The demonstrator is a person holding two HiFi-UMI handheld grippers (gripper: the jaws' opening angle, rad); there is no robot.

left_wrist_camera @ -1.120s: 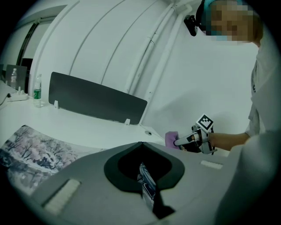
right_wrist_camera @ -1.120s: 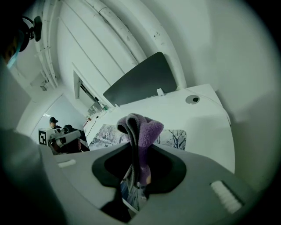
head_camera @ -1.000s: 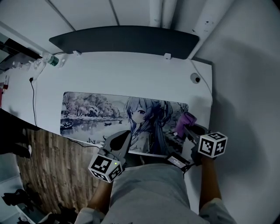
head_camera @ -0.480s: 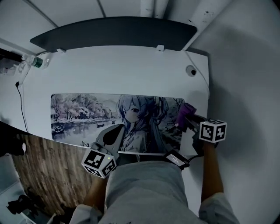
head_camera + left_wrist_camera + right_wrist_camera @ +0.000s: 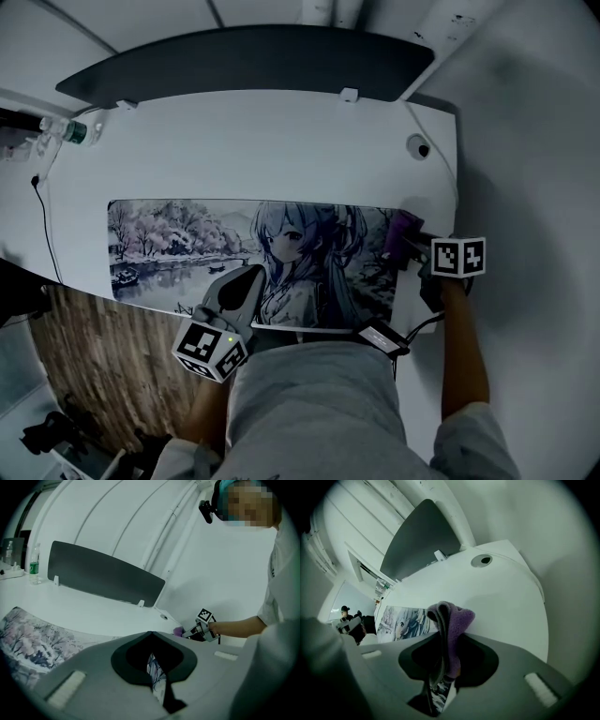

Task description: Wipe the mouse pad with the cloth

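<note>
A long printed mouse pad with a winter scene and a drawn figure lies across the white desk. My right gripper is shut on a purple cloth, holding it over the pad's right end. In the right gripper view the cloth sticks up folded between the jaws, with the mouse pad beyond to the left. My left gripper is shut with nothing in it, over the pad's near edge. The left gripper view shows the mouse pad at left and the right gripper with the cloth.
A dark divider panel stands along the desk's far edge. A plastic bottle and a black cable sit at the far left. A round cable port lies at the far right corner. Wooden floor lies to the near left.
The right gripper has carried the purple cloth a little farther and to the right, over the pad's right end. The left gripper has stayed near the pad's near edge.
</note>
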